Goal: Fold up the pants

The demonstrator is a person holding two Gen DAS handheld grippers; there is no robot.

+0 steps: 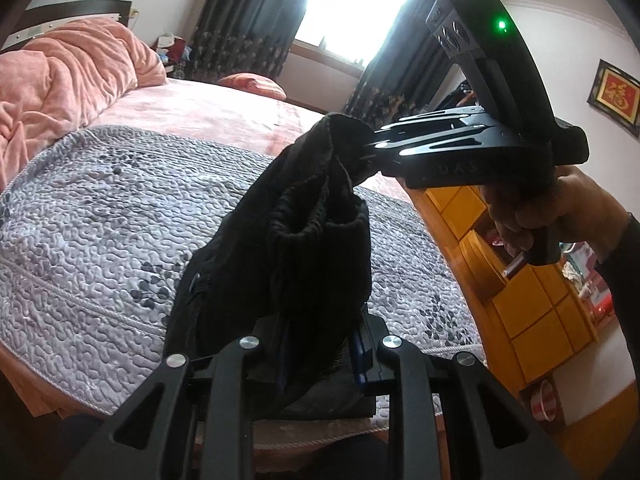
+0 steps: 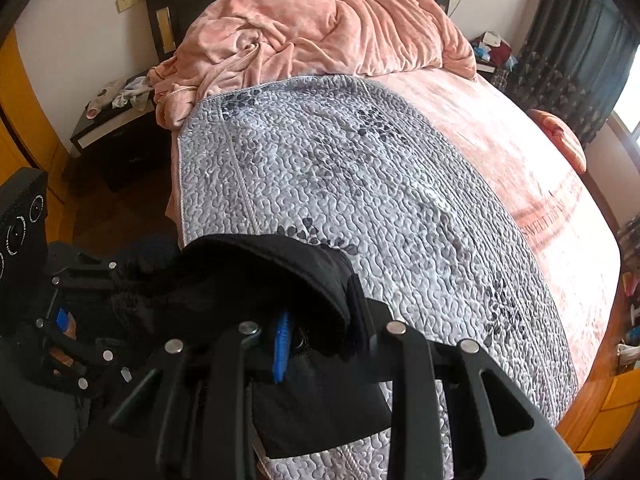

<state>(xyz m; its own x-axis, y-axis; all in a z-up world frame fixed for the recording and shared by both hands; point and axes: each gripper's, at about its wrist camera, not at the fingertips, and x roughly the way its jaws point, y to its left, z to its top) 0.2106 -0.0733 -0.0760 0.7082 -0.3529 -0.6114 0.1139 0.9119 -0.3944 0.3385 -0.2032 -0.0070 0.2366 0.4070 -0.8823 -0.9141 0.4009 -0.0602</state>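
Note:
The black pants hang in the air above the near edge of the bed, held by the waistband between both grippers. My left gripper is shut on one end of the waistband. My right gripper is shut on the other end, higher up and to the right in the left wrist view. In the right wrist view the right gripper clamps the black pants, and the left gripper shows at the left edge, also in the cloth. The pants' legs drop below and are mostly hidden.
A grey quilted cover lies over the near part of the bed. A pink duvet is bunched at the headboard. A dark nightstand stands at the bed's left. Orange wooden cabinets stand at the bed's right.

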